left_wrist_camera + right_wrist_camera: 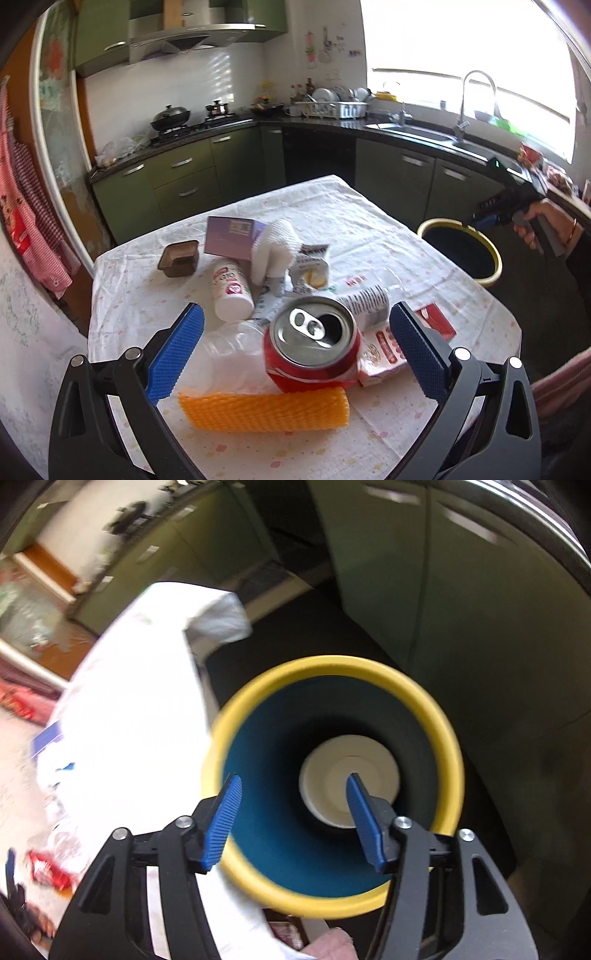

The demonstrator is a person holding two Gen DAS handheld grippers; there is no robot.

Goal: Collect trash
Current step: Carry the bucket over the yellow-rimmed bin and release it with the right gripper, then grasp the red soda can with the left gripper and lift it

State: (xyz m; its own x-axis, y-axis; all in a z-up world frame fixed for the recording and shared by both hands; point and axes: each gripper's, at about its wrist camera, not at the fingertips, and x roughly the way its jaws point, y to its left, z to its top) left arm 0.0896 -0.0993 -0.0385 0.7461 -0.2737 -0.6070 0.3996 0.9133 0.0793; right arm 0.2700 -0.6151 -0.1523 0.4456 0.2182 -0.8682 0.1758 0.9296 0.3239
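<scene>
my left gripper (295, 354) stands wide, its ribbed blue pads (176, 352) apart on either side of a red drinks can (314, 349) and pressing on nothing. the can is dented aluminium, upright, its silver top open with the pull tab folded back. just below it, nearer me, lies an orange foam net sleeve (264, 408), tubular and dimpled. to the left of the can is a clear crumpled plastic bottle (229, 345); beyond it lie a white cylindrical bottle (232, 290) on its side, a wad of white gauzy cloth (273, 245), a flat purple carton (231, 236) and a small brown square tub (179, 257). all rest on a table with a thin, wrinkled, flower-printed cloth (369, 229).

my right gripper (293, 821) points down into the round bin (332, 901), its jaws partly open and empty. the bin has a smooth yellow rim and dark blue wall; a pale round cup (332, 775) lies at the bottom, straight under my pads.
</scene>
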